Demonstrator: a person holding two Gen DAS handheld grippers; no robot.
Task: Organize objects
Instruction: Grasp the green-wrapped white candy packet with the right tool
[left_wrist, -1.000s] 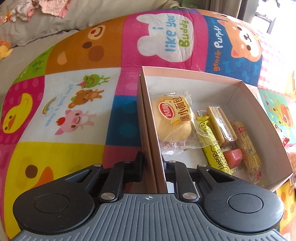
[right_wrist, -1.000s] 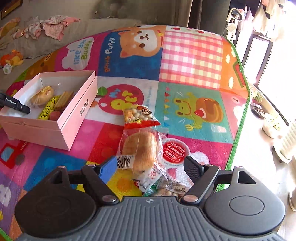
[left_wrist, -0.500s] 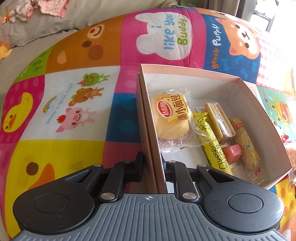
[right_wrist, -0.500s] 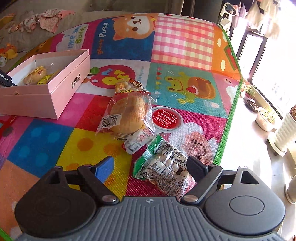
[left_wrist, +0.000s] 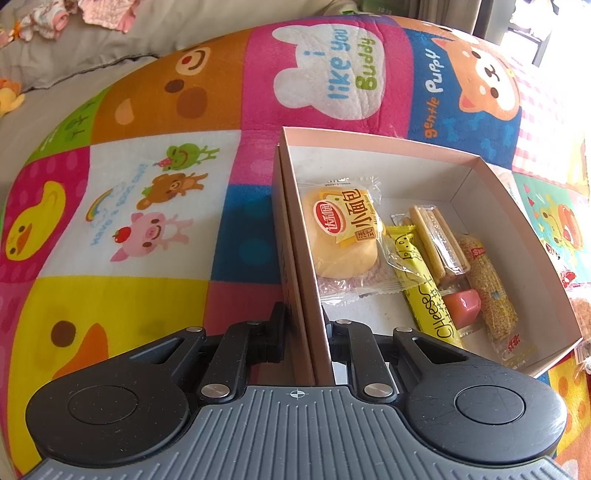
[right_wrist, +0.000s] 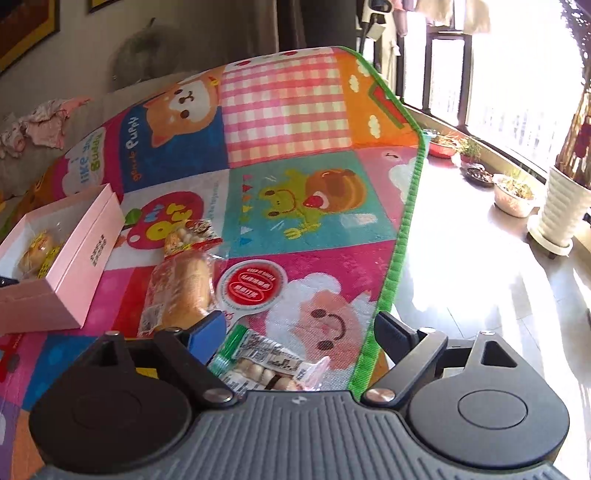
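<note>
Left gripper (left_wrist: 309, 332) clamping pink box (left_wrist: 532, 236) wall, right gripper (right_wrist: 299, 332) closing around snack packet (right_wrist: 258, 362).

The mat (left_wrist: 147, 92) reads "i like you Buddy" on its white bear patch (left_wrist: 328, 70) and "gentle Puppy" on the blue patch (left_wrist: 432, 92). In the box (left_wrist: 369, 138), the bun wrapper (left_wrist: 341, 225) shows "小面包" and the yellow bar (left_wrist: 424, 295) says "Cheese".

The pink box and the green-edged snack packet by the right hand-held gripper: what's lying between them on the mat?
In the right wrist view, a bagged bread roll lies between the pink box and the green-edged snack packet.
</note>
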